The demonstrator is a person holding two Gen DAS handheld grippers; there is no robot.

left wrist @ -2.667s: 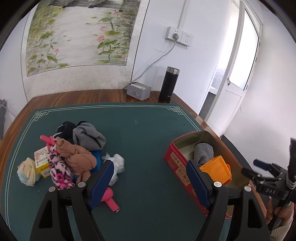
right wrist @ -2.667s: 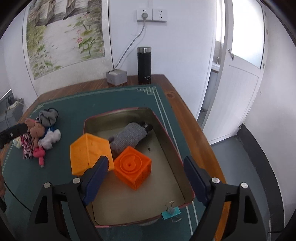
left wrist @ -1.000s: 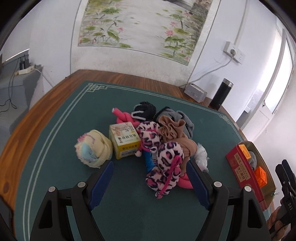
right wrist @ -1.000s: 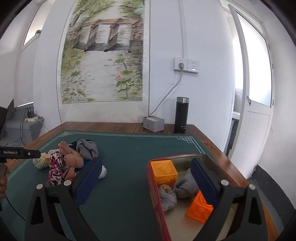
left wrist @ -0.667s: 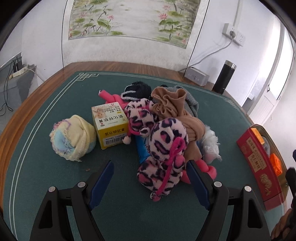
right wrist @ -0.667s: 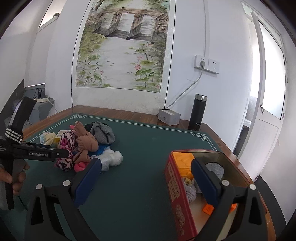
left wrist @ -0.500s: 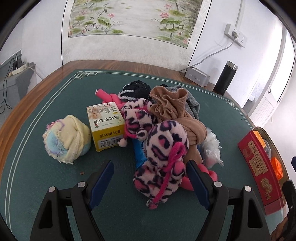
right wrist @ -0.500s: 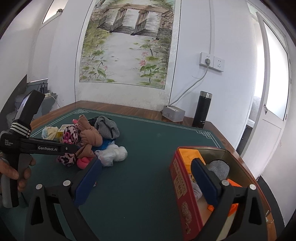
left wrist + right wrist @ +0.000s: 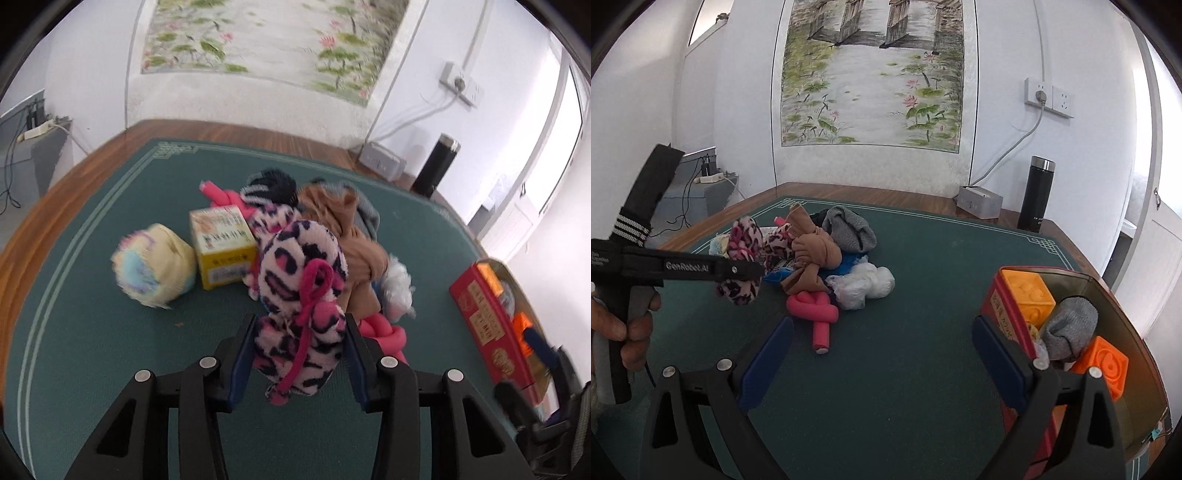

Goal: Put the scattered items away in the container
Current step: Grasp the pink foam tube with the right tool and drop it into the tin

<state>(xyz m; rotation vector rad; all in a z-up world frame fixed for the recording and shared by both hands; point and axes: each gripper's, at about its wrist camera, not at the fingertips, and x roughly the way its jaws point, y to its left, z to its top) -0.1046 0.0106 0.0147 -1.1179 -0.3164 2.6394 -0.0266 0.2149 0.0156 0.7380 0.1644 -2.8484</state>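
You are working in bright, even daylight that comes from the glazed white door (image 9: 554, 147), whose pane is blown out. Shadows on the green felt table (image 9: 923, 369) are soft. Your left wrist view is motion-blurred toward its edges. Both views bulge, with black corners.

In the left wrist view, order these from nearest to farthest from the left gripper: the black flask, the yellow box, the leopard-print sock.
1. Leopard-print sock: between the fingers of the left gripper.
2. Yellow box: behind it, to the left, on the green mat.
3. Black flask: far right, at the table's back edge near the wall.
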